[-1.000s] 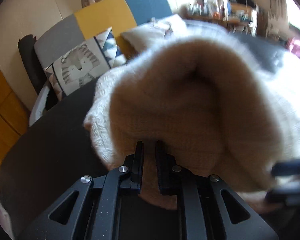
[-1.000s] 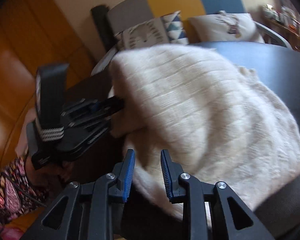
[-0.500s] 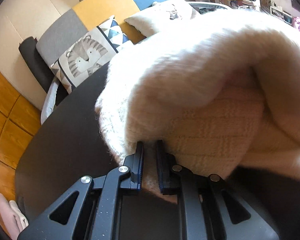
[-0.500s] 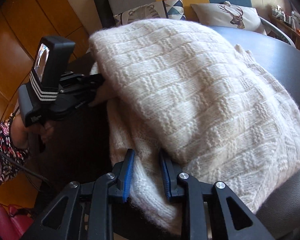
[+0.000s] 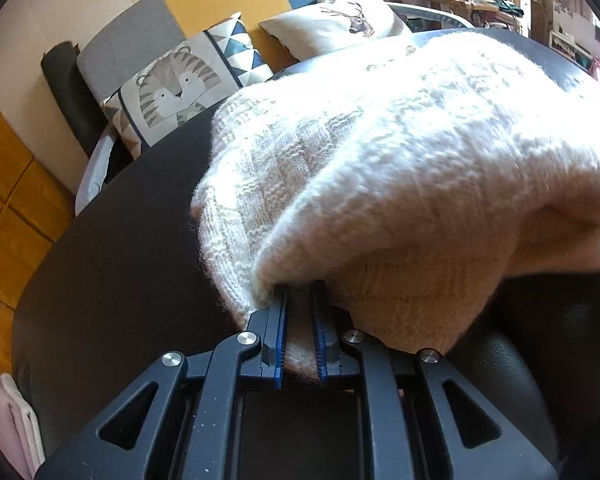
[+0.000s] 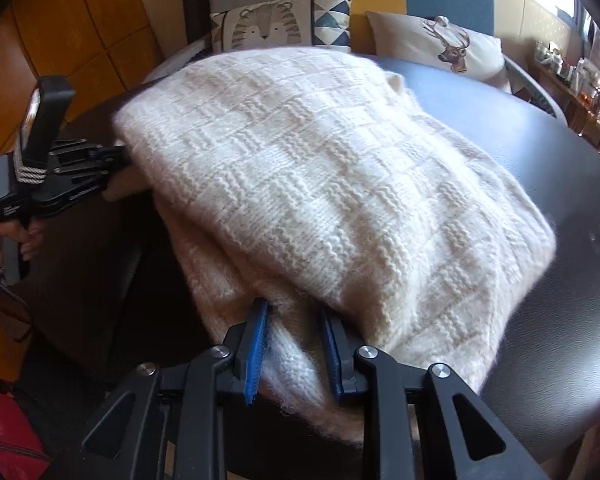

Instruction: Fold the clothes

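Only rightward, left tool (image 6: 116, 160) visible, both tools clamping cream sweater (image 5: 400, 168), right tool (image 6: 296, 312)

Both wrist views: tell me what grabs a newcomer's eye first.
A bulky cream knitted sweater fills the middle of both views, folded over on a dark round table. Each tool grips its near edge: the right tool at the front, the left tool at the sweater's left side. Behind, a tiger cushion rests on a sofa.
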The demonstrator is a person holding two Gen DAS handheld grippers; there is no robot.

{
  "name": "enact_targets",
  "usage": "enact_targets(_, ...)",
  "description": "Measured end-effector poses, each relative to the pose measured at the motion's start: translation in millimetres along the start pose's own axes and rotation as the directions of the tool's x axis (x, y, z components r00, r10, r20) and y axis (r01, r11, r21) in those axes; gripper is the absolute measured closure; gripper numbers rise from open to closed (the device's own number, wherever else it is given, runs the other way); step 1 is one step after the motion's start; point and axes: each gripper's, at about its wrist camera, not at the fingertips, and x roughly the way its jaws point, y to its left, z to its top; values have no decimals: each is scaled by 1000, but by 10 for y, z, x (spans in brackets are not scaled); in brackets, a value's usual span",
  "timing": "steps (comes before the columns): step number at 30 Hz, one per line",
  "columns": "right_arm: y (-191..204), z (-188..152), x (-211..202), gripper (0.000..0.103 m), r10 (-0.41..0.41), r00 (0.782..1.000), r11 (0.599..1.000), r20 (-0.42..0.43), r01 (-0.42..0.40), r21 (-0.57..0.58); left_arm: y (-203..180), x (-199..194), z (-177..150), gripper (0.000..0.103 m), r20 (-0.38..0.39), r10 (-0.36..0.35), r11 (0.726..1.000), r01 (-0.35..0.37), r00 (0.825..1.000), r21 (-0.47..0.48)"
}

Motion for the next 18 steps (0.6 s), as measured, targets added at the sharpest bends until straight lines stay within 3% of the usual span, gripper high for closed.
enact_targets(6,-284,180,35,77,-68,998,997,14,67,49,-32,-130,-135,90,-15,-35,997,34,999,-70)
enact_targets(14,-714,441,91,75,-160,987,986,18,159,48,-69,-308,-311,90,-37,-48,998,46,998,-51)
enact_targets(18,-865,350,-69,74,-167,986,984,27,165,64,-82,-536,-310,91,20,-139,987,140,990,-83)
